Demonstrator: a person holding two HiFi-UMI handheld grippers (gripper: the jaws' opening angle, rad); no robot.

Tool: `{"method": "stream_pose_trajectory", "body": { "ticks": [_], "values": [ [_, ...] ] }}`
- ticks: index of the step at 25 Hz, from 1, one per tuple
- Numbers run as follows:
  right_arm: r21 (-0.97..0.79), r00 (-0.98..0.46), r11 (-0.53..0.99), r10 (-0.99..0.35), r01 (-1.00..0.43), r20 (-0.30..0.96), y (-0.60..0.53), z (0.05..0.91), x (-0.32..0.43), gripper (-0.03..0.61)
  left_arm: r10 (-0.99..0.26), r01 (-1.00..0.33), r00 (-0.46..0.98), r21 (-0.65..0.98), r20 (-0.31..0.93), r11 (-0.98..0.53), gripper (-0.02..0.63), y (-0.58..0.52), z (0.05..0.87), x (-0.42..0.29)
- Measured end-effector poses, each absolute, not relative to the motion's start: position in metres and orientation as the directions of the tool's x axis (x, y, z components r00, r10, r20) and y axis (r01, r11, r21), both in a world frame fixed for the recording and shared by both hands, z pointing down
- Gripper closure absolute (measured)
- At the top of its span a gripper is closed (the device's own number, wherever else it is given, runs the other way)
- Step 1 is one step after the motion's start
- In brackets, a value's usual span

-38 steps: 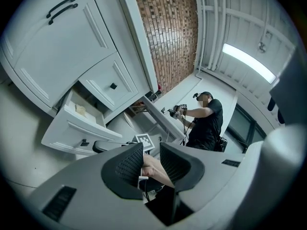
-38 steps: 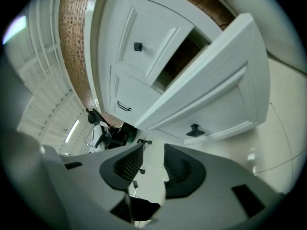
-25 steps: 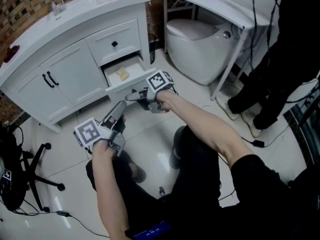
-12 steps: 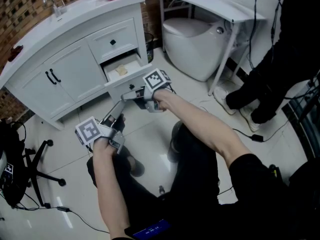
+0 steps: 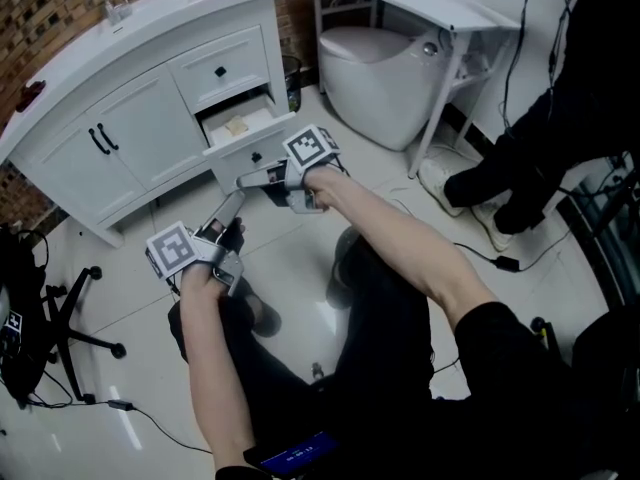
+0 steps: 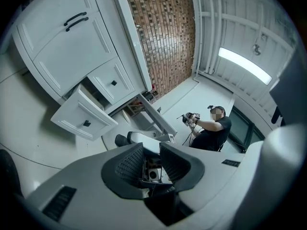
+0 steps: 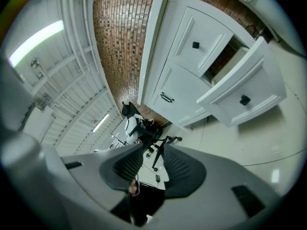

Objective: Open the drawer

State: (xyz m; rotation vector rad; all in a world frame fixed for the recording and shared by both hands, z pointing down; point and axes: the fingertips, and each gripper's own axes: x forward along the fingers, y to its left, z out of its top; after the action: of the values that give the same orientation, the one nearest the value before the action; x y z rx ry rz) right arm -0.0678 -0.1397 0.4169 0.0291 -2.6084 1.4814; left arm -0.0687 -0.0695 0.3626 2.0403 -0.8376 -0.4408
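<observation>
- glossy pale tile floor (image 5: 300, 298) and a brick wall (image 5: 40, 8) behind a white cabinet under a curved counter (image 5: 120, 33).
- the lower drawer (image 5: 250, 151) stands pulled out with a small yellowish thing (image 5: 236, 125) inside; the upper drawer (image 5: 222, 68) above it is closed.
- my right tongs (image 7: 151, 153) are narrowed to a slit and hold nothing; they sit just below the drawer front, off its black knob.
- my left tongs (image 6: 151, 147) are as narrow and also empty, lower down, with bare floor between them and the cabinet.
- a toilet (image 5: 385, 68) and a white desk (image 5: 420, 3) stand right of the cabinet.
- a black office chair (image 5: 70, 333) is at far left, and a person in black (image 5: 560, 98) stands at right by a floor cable (image 5: 470, 253).
</observation>
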Motion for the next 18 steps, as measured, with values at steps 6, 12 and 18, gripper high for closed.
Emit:
{"method": "stream_pose_trajectory", "body": {
  "ticks": [6,12,18],
  "values": [
    [-0.845,-0.994,0.534,0.076,-0.028,0.081,-0.116,0.394,-0.067,0.433,-0.710,-0.396,0.704,0.838,0.015,-0.375,0.506,-0.063,0.367,-0.068],
    [-0.864,-0.995,0.503,0.085,-0.005,0.055,-0.093,0.390,-0.056,0.433,-0.727,-0.391,0.686,0.860,0.036,-0.327,0.506,-0.048,0.376,-0.068],
    [-0.859,-0.996,0.511,0.051,-0.036,0.072,-0.100,0.382,-0.044,0.433,-0.698,-0.342,0.715,0.857,-0.029,-0.385,0.506,-0.059,0.367,-0.060]
  ]
}}
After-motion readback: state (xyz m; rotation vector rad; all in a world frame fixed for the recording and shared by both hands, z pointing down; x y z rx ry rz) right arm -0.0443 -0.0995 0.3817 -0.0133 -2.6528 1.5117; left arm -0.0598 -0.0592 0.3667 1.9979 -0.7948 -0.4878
